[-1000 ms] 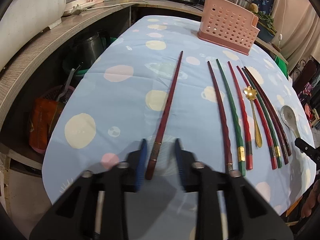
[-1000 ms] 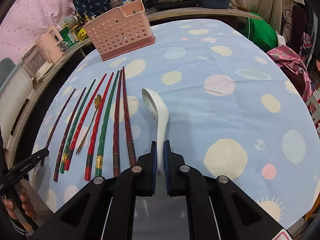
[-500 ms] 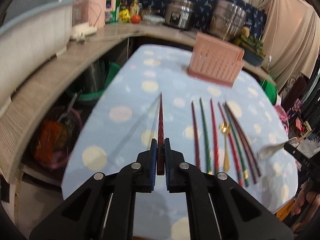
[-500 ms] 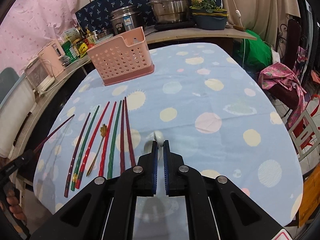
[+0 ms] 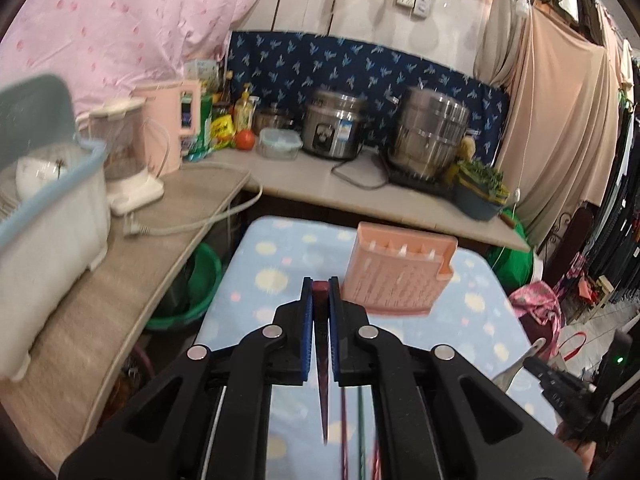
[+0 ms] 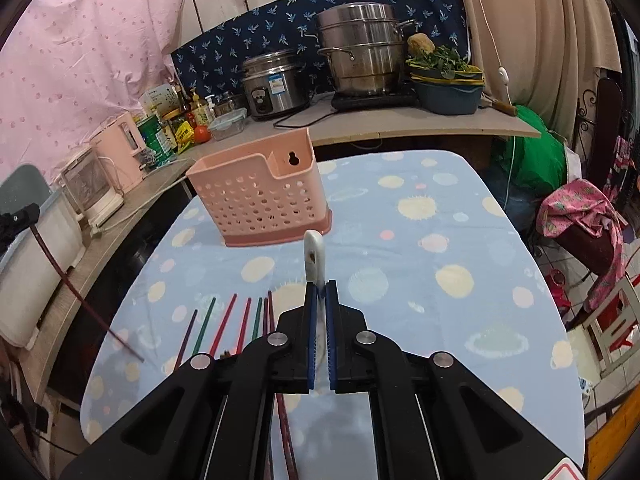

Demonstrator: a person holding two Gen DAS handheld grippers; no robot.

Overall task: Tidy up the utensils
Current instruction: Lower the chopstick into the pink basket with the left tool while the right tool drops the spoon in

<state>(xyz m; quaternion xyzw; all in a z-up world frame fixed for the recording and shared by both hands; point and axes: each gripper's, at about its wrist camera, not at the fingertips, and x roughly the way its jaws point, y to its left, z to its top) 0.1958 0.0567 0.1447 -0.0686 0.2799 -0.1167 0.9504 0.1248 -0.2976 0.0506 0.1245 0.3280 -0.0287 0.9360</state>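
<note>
Your left gripper (image 5: 320, 285) is clamped on a dark red chopstick (image 5: 323, 392), tip hanging down. Your right gripper (image 6: 320, 286) pinches the white spoon (image 6: 313, 254) by its handle. The pink utensil basket (image 6: 260, 196) stands at the table's (image 6: 460, 280) far end, beyond both; remaining chopsticks (image 6: 226, 324) lie near left.

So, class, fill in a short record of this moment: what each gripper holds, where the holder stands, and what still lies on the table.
left gripper: shut on dark red chopstick, which hangs tip down
right gripper: shut on white spoon, lifted off the cloth
pink holder: upright at the far end of the table, nothing seen inside
chopsticks on table: red and green ones side by side, near the left edge
</note>
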